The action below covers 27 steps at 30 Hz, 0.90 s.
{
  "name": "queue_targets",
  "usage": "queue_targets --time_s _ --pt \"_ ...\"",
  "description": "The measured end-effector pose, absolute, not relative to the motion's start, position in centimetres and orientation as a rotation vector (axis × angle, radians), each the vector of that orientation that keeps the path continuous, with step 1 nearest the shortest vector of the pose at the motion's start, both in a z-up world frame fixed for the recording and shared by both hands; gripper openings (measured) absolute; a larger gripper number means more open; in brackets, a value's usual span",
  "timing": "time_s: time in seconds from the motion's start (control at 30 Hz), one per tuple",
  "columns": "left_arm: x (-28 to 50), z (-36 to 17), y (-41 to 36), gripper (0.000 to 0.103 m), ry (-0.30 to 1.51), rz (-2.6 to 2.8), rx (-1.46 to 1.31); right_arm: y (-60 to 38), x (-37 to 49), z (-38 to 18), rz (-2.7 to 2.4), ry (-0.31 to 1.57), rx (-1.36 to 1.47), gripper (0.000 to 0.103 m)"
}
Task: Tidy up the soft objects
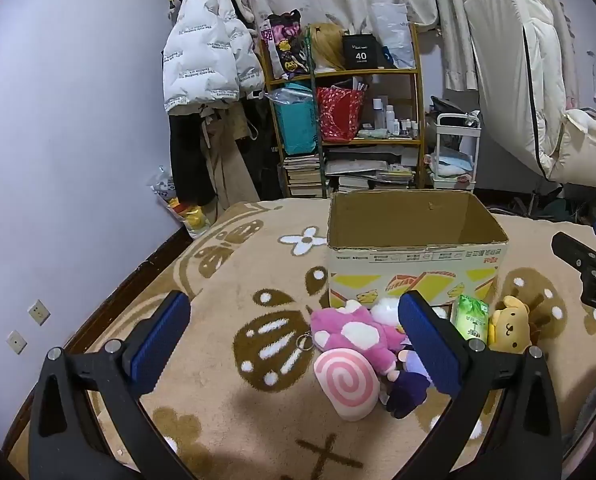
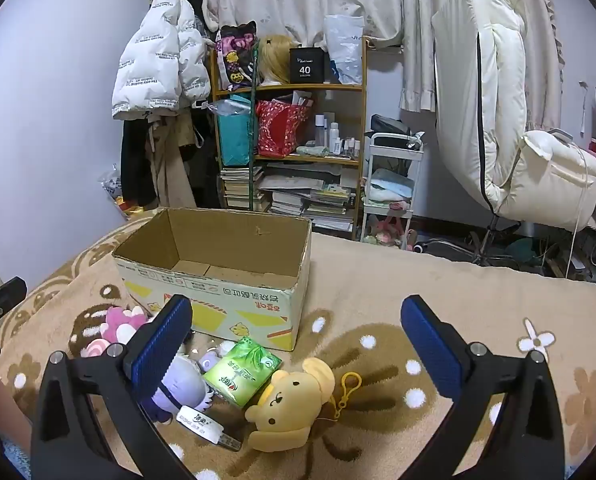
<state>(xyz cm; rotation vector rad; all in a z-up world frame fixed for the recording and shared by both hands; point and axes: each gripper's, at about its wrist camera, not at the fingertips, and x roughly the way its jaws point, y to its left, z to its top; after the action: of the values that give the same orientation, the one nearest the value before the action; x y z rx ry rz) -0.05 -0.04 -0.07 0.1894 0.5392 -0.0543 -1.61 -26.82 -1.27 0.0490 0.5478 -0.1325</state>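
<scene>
A beige blanket (image 2: 378, 280) with brown flower and butterfly patterns covers the bed that carries everything. Behind the far edge of the bed stands a wooden shelf (image 2: 289, 128) full of bags, bottles and stacked books, with a white puffer jacket (image 1: 205, 56) hanging to its left against the pale wall. A white padded chair (image 2: 498, 120) stands at the right of the room, and light curtains hang along the back.

An open cardboard box (image 1: 414, 264) stands upright on the blanket toward the far edge of the bed; its inside shows only bare cardboard. The soft objects lie in a loose group on the blanket just in front of the box, on its near side: a pink plush (image 1: 350, 332), a pink spiral plush (image 1: 346, 380) touching it, a purple plush (image 2: 181, 384), a green tissue pack (image 2: 241, 372) and a yellow bear plush (image 2: 285, 404) with a yellow clip. The tissue pack lies between the purple plush and the bear.

The left gripper (image 1: 293, 340) hangs over the blanket, tilted downward, its blue fingers (image 1: 161, 336) spread wide, with nothing between them. The right gripper (image 2: 298, 348) is tilted down in the same way, above the yellow bear, its fingers (image 2: 430, 348) also spread wide and touching nothing.
</scene>
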Motion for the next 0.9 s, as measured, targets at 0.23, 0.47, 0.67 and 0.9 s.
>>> queue_targets --time_s 0.23,0.47,0.67,0.9 --pt "0.02 0.05 0.08 0.103 0.551 -0.061 0.187 -26.76 -1.62 -1.29 -0.128 0.546 0.045 0.103" --pt "-0.02 0.04 -0.02 0.103 0.548 -0.057 0.192 -27.06 -1.74 -1.18 -0.132 0.546 0.057 0.103" --pt "-0.02 0.06 -0.03 0.103 0.550 -0.059 0.191 -26.76 -1.64 -1.29 -0.128 0.545 0.052 0.103" --pt "0.12 -0.38 -0.12 0.103 0.554 -0.058 0.190 -26.77 -1.64 -1.29 -0.128 0.545 0.052 0.103"
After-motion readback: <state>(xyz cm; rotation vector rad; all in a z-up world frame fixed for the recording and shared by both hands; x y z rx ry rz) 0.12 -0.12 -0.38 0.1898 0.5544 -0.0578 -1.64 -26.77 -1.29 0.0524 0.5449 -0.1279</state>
